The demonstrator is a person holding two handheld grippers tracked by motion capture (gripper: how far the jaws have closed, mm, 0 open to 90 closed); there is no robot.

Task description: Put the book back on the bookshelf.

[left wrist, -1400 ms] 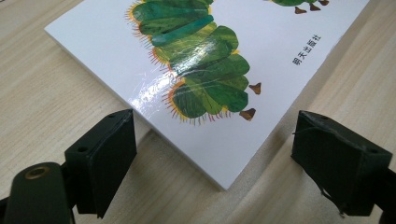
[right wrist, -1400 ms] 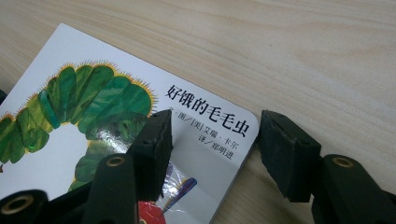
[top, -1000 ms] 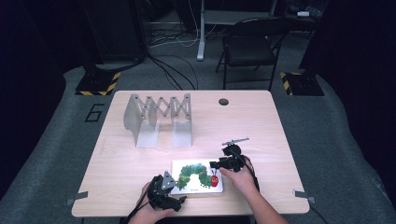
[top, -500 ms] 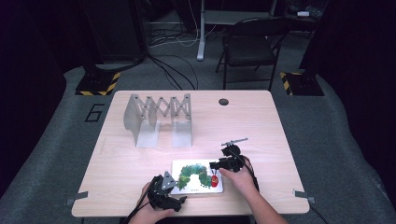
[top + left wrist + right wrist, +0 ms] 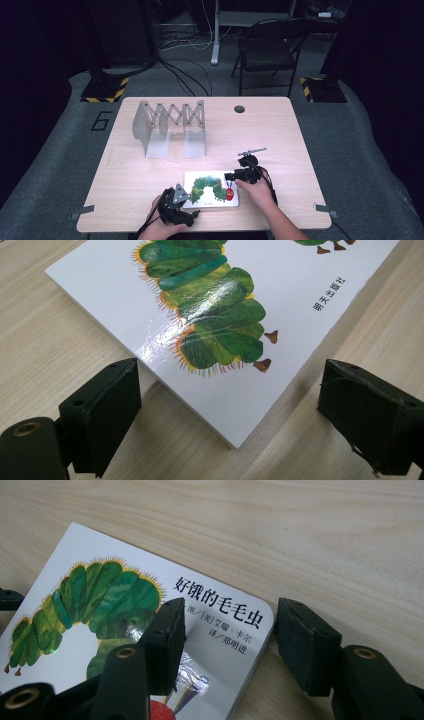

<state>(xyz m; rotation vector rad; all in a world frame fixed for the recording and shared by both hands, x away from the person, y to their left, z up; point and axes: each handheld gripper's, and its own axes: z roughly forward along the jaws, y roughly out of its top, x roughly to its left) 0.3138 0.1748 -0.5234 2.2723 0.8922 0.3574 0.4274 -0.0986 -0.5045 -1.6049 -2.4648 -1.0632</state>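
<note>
High view: I see the glossy white board book [image 5: 211, 189], green caterpillar on its cover, lying flat near the front edge of the pale wood-grain table [image 5: 280, 130]; a grey metal accordion rack [image 5: 170, 127] stands well behind. Left gripper view: left gripper [image 5: 230, 410] is spread wide, matte black pads flanking the book's sharp corner, not touching. Right gripper view: right gripper [image 5: 227, 640] straddles the rounded corner, jaws apart, unclamped.
</note>
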